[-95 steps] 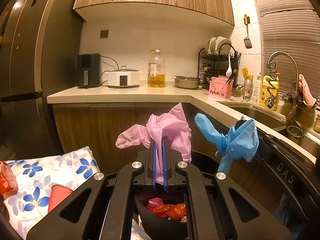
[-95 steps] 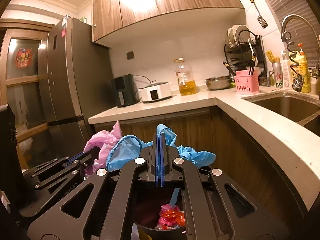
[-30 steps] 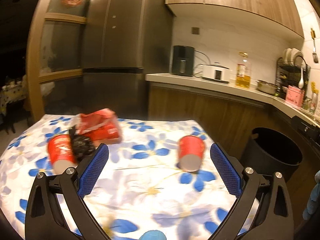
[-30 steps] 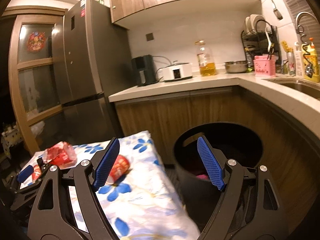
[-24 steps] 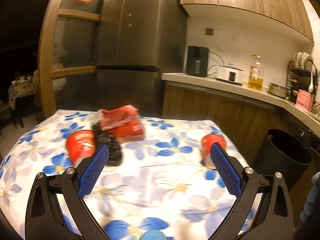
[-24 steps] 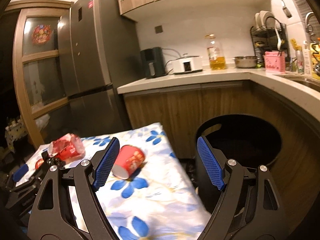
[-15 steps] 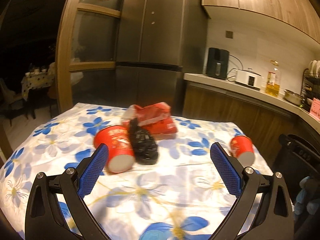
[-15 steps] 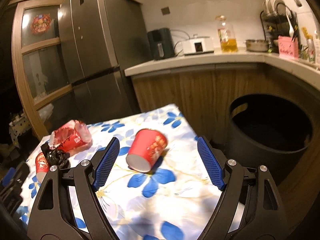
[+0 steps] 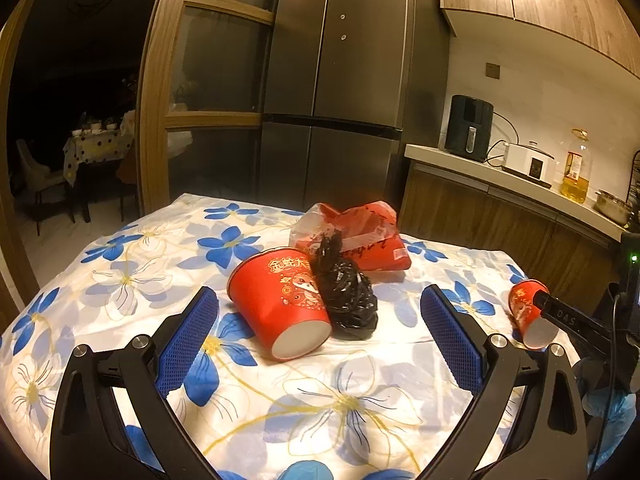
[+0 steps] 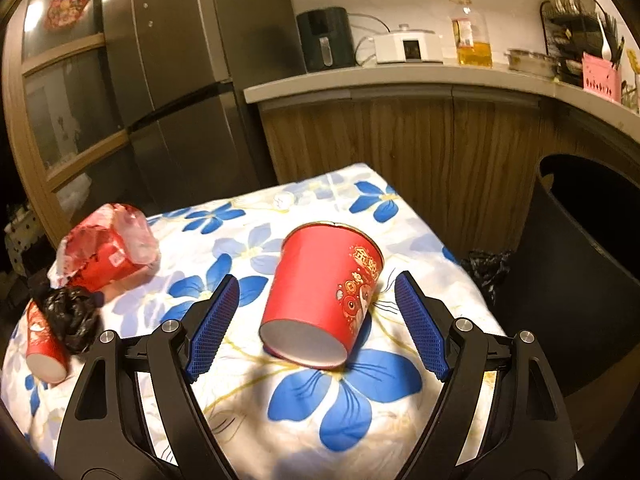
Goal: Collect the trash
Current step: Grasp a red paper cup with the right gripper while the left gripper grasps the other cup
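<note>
Red paper cup (image 10: 324, 296) on its side on flowered tablecloth (image 10: 344, 412), base toward camera, long axis running near-far. Lies just ahead of right gripper (image 10: 316, 320), between spread fingers, empty. Left gripper (image 9: 320, 336) likewise spread, empty, faces second cup (image 9: 280, 304). Bin (image 10: 580, 264) right.

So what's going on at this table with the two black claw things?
Someone is clearing trash off the flowered table with a handheld gripper in each hand. Both are open and empty. The left gripper faces a tipped red cup touching a black bag; the right gripper lines up on another tipped red cup. The black bin waits beside the table.
</note>
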Available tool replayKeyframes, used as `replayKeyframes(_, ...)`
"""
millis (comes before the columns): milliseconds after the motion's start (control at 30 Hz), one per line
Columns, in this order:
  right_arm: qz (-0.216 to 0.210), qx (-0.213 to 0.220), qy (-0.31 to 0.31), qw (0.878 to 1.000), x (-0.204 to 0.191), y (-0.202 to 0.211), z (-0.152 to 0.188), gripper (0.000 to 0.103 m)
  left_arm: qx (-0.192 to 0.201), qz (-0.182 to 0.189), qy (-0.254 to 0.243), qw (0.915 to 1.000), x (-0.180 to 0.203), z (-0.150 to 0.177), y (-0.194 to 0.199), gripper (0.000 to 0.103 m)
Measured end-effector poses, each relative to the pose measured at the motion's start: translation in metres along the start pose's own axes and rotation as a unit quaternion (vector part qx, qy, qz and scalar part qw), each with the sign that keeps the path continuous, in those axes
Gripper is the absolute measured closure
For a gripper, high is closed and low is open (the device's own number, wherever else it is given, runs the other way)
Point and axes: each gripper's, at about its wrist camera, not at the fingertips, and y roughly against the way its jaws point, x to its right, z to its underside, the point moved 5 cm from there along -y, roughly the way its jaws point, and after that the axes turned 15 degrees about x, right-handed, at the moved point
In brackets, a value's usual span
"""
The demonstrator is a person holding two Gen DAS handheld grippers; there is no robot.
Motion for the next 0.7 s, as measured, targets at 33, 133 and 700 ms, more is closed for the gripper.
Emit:
replayKeyframes(33, 0.001, -0.004, -0.001, 1.0, 0.0, -0.003, 0.001, 0.024, -0.002, 0.0, 0.001, 1.0, 0.0, 0.0, -0.002, 0.006)
replayKeyframes(133, 0.002, -0.013, -0.005, 1.0, 0.002, -0.011, 0.004, 0.025, -0.006, -0.001, 0.001, 1.0, -0.001, 0.003, -0.006, 0.006)
replayKeyframes(700, -0.011, -0.011, -0.012, 1.0, 0.004, -0.01, 0.004, 0.042, -0.026, -0.012, 0.012, 0.9995, -0.009, 0.011, -0.014, 0.006)
